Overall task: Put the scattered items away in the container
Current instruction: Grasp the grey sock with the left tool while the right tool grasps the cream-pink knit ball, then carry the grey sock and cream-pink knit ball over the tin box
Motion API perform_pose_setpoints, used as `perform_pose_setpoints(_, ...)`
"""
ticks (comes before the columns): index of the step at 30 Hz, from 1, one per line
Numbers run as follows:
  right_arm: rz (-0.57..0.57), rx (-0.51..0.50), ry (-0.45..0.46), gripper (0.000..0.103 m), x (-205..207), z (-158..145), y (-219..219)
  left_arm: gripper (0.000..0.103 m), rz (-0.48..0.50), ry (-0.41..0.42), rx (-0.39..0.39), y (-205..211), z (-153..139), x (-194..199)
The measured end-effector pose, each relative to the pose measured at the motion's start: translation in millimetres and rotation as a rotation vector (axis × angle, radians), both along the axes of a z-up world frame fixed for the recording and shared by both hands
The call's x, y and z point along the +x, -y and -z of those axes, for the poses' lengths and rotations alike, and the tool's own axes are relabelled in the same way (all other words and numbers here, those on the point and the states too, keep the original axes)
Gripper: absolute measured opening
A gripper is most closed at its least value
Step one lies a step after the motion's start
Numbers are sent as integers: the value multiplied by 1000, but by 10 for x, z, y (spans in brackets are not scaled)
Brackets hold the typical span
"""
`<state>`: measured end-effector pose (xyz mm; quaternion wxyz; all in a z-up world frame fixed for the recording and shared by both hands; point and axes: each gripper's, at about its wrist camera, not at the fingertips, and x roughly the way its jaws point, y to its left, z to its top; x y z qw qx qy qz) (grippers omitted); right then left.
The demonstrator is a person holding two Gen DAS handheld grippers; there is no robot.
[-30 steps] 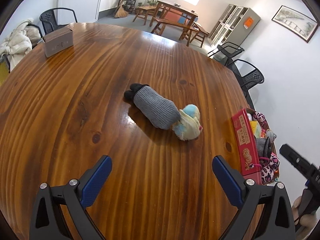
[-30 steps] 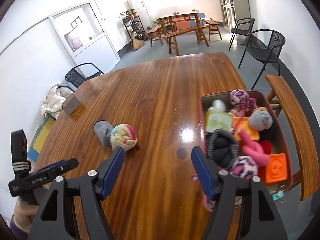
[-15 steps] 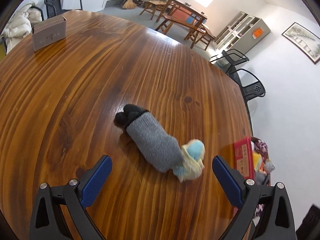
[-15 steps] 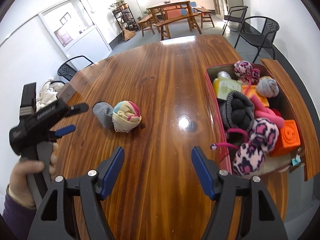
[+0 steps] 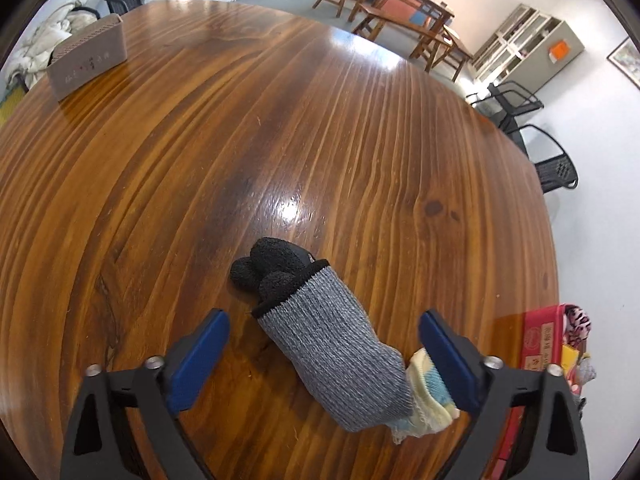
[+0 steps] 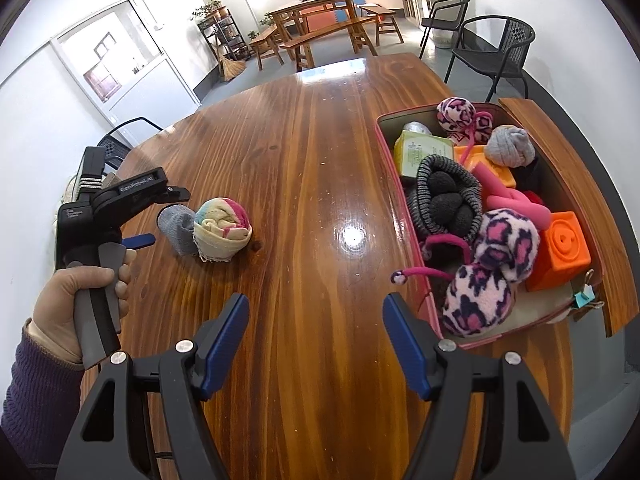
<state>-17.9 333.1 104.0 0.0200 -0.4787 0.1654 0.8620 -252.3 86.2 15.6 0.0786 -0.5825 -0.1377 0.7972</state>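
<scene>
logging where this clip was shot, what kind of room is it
Probably a communal or break room, not a home: a big wooden table, picnic-style wooden tables and benches beyond it, black metal chairs, a glass-fronted cabinet.

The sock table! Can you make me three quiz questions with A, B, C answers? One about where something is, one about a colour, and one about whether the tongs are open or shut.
1. Where is the grey sock roll?
A. In the red box
B. On the table between the left tongs' fingers
C. On a chair

2. What colour is the cube in the red box?
A. Orange
B. Green
C. White

3. How are the left tongs?
A. Shut on the sock
B. Shut on nothing
C. Open

Answers:
1. B, it lies on the wood table with a blue pad on each side.
2. A, the cube at the box's near corner is bright orange.
3. C, the pads stand wide apart and neither squeezes the sock.
</scene>
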Motion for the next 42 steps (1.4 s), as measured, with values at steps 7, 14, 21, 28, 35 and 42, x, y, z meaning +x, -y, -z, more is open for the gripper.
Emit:
perform_pose_setpoints(7,-56,21,-4,73,-174,21,214,52,58,0,19,-27,139,-52)
perform_pose_setpoints(14,-113,21,-4,73,-448,104,421,50,78,-79,66,243,-16,101)
perform_pose_setpoints(21,-206,6,-3,73,-907,215,774,50,59,-141,72,632,-224,319)
perform_pose_setpoints(28,-262,50,42,73,-1422,444,1069,50,45,-151,73,946,-314,661)
perform_pose_setpoints(35,-271,38,114,73,-1668,741,1190,50,34,-137,71,1036,-319,866)
perform_pose_setpoints(42,-285,64,149,52,-1526,826,1217,50,39,-146,56,994,-394,1023)
